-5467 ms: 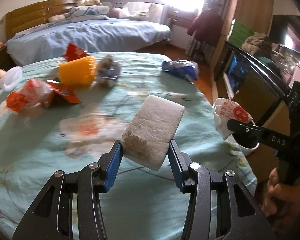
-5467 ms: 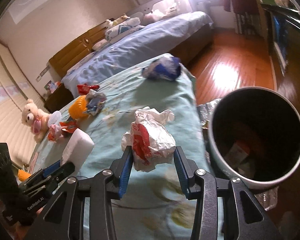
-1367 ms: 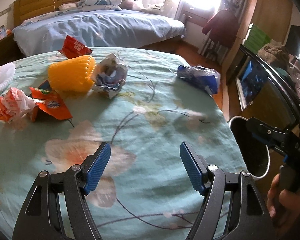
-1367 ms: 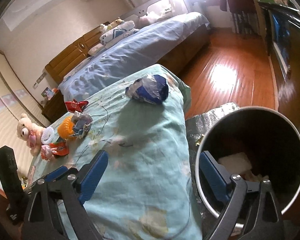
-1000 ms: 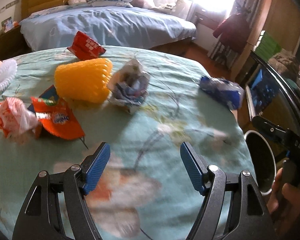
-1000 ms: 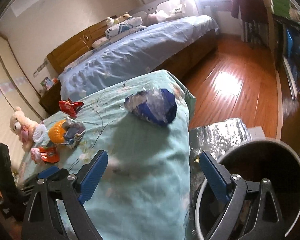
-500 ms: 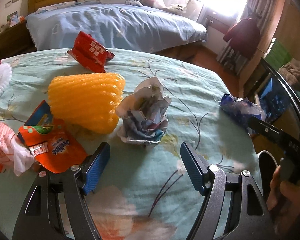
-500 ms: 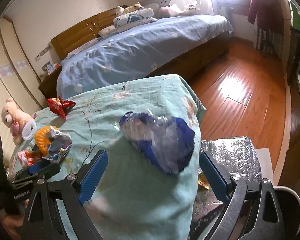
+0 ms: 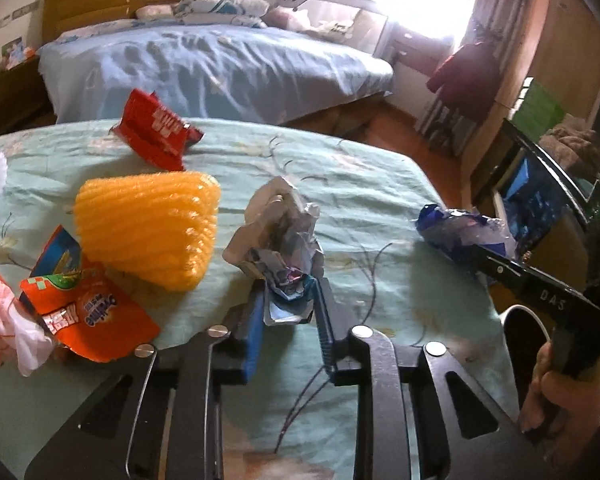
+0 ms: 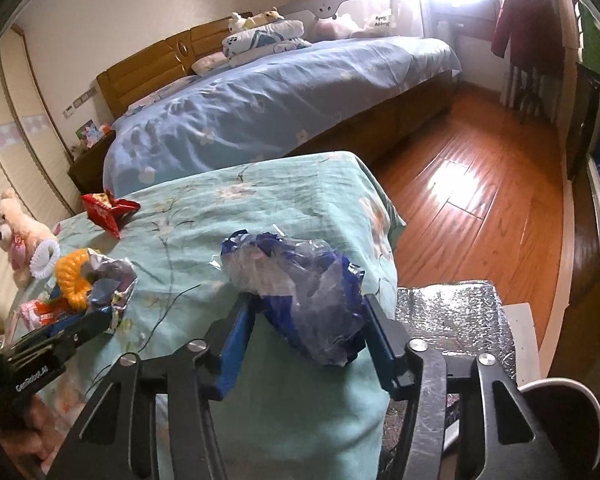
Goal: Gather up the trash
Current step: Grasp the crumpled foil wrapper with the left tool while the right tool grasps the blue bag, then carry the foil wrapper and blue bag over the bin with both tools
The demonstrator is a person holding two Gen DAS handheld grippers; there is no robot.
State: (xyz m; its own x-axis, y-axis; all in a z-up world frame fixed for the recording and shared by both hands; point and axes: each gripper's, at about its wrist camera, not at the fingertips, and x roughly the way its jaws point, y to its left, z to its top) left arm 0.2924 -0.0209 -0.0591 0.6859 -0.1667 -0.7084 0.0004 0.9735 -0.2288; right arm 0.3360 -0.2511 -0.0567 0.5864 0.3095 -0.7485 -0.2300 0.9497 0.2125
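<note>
My left gripper is shut on a crumpled silver and blue wrapper that rests on the green tablecloth. My right gripper is closed around a crumpled blue and clear plastic bag near the table's right edge; the bag also shows in the left wrist view. An orange foam net, a red packet and an orange snack bag lie on the table to the left.
The white rim of the trash bin sits on the floor at the lower right, beside a silver foil mat. A blue bed stands behind the table. A teddy bear sits at the left. Wooden floor lies to the right.
Both grippers were open half a second ago. The left has moved forward and closed on the silver wrapper; the right has moved forward and closed on the blue plastic bag.
</note>
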